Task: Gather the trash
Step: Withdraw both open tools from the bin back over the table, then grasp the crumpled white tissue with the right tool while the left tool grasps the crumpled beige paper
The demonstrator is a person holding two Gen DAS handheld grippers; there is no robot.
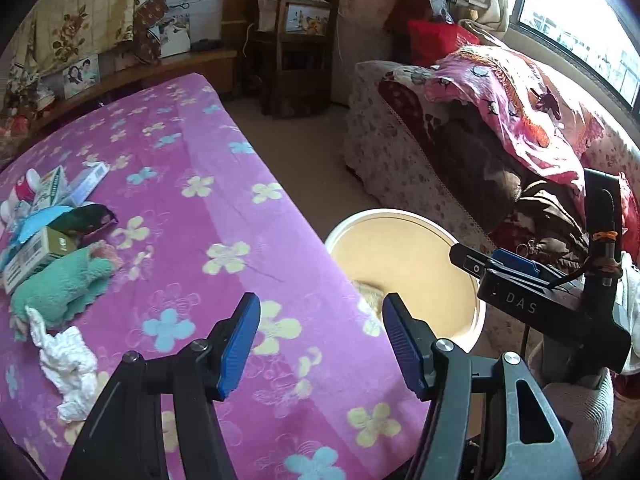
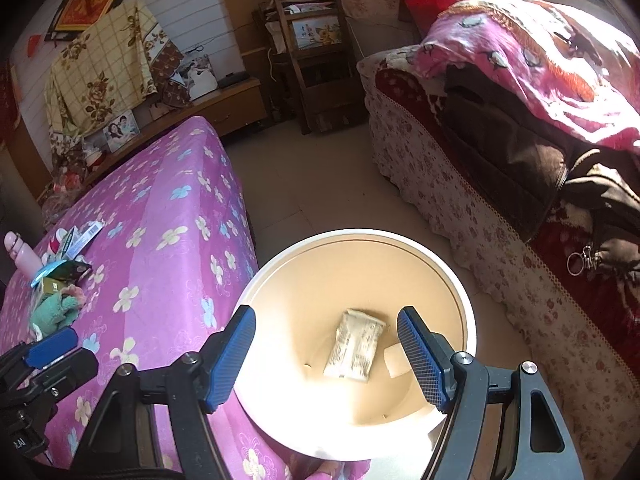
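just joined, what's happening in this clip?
A person with a handheld gripper in each hand is collecting trash off a bed with a purple flowered cover. The right gripper is open and empty over a round bin; a flat packet lies inside it. The left gripper is also open and empty, over the bed's edge. A crumpled tissue, a green cloth and small boxes remain on the cover.

I see a bed with a purple flowery cover (image 1: 224, 152). A sofa (image 2: 460, 200) with a small flower print stands across the floor, and a bright pink blanket (image 2: 532, 60) lies on top. A dark wooden shelf (image 1: 296, 40) stands by the wall. Two framed photos (image 2: 120, 130) lean there too.
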